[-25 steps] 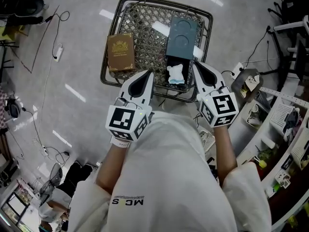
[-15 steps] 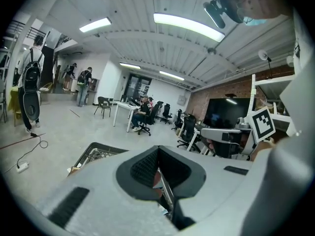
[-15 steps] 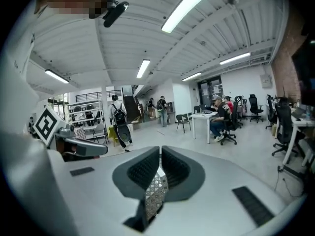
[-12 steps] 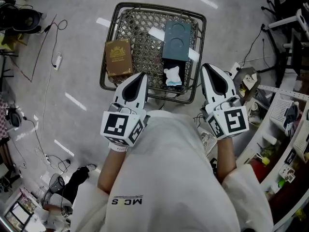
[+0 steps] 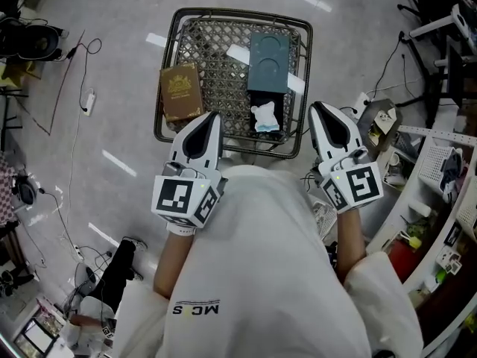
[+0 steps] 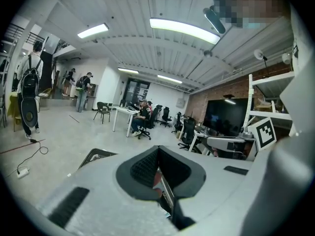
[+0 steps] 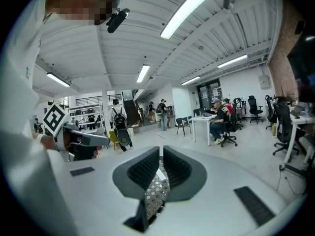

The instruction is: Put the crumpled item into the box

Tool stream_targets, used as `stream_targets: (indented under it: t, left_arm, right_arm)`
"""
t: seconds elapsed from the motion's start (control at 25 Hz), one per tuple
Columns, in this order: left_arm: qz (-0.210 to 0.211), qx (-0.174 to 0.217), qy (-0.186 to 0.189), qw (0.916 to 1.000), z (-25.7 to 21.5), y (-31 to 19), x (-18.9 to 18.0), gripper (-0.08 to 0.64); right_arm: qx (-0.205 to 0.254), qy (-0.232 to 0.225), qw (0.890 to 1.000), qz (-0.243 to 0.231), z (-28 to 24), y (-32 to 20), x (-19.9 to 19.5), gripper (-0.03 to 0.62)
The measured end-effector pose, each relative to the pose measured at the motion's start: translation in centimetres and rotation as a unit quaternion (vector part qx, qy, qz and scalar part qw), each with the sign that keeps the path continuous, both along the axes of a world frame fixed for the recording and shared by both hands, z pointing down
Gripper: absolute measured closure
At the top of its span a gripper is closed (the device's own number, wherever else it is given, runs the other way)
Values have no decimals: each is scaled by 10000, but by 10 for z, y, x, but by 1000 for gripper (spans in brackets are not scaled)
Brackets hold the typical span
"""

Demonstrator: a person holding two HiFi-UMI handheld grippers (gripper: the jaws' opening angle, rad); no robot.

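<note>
The crumpled item (image 5: 264, 118), a small white wad, is seen lying in the dark open tray that juts from the near end of the teal box (image 5: 268, 62). Both are carried by a wire basket (image 5: 223, 80) set on the floor (image 5: 112, 88). The item lies just beyond the tips of the two tools, roughly midway between them and apart from both.

The left hand-held gripper (image 5: 209, 118) is held over the near rim of the basket, its jaws clenched tip to tip on nothing. A brown case (image 5: 181, 92) is seen just ahead of it. The right hand-held gripper (image 5: 319, 110) is held off the basket's near right corner. Its jaws are drawn together to a bare sliver, through which only basket mesh shows – nothing is grasped.

The placing is judged to be done, since the item is already inside the box and neither tool is touching it. What may be left – if the box is meant to be shut – is for the tray to be pushed back under the teal cover.
</note>
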State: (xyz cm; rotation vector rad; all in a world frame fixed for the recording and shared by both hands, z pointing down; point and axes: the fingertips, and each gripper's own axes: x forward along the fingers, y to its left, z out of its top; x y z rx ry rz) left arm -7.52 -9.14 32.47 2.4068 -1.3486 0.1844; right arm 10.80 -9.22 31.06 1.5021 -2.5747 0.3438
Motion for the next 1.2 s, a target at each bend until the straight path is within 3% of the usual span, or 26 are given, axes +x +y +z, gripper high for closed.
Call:
stream_targets:
  t: [0.44, 1.2]
  left_arm:
    - [-26, 8, 69, 10000, -3, -2, 3, 540]
    - [26, -44, 94, 9999, 0, 0, 13, 541]
  right_arm:
    - [-121, 97, 9995, -265, 11, 5, -4, 565]
    - [-208, 3, 9996, -202, 15, 5, -3, 565]
